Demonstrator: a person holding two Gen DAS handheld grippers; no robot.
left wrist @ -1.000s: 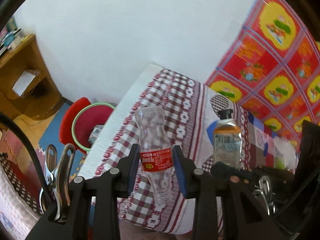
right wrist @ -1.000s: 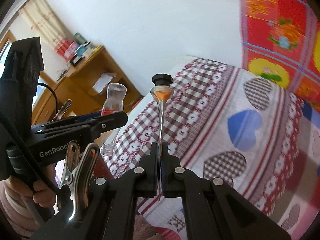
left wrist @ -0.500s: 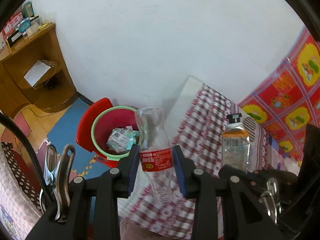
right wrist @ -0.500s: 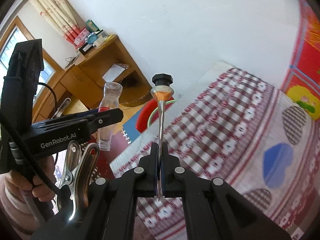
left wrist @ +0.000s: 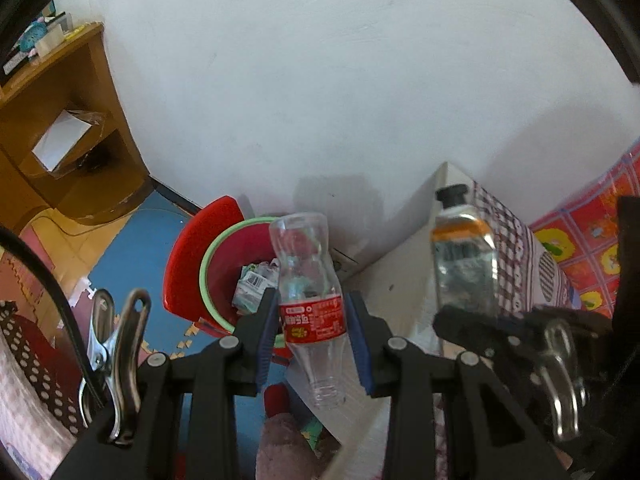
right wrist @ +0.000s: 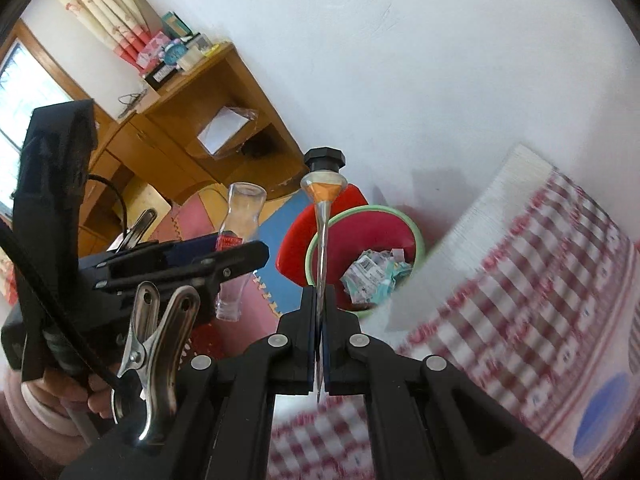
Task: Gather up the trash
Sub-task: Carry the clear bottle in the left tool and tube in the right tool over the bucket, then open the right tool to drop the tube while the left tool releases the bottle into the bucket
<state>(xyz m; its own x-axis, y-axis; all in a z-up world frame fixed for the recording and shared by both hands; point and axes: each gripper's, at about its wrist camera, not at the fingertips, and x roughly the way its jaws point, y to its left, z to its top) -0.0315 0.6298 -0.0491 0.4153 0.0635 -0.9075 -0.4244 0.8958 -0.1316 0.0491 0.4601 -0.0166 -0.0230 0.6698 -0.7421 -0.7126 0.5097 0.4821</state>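
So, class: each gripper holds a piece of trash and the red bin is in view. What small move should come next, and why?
Probably carry the clear bottle, clamped in the left gripper, a little further until it hangs over the red bin, which already holds wrappers. The bottle looks short of the rim, so letting go now could miss. The right gripper with its flattened pouch follows.

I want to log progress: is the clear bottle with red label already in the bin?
No. The left gripper holds the bottle above the floor, outside the bin.

1. A clear bottle [left wrist: 308, 280] with a red label is noted.
2. A red bin [left wrist: 224, 264] with a green rim is recorded.
3. A red-and-white checked cover [right wrist: 540, 280] is seen.
4. A blue floor mat [left wrist: 132, 252] is observed.
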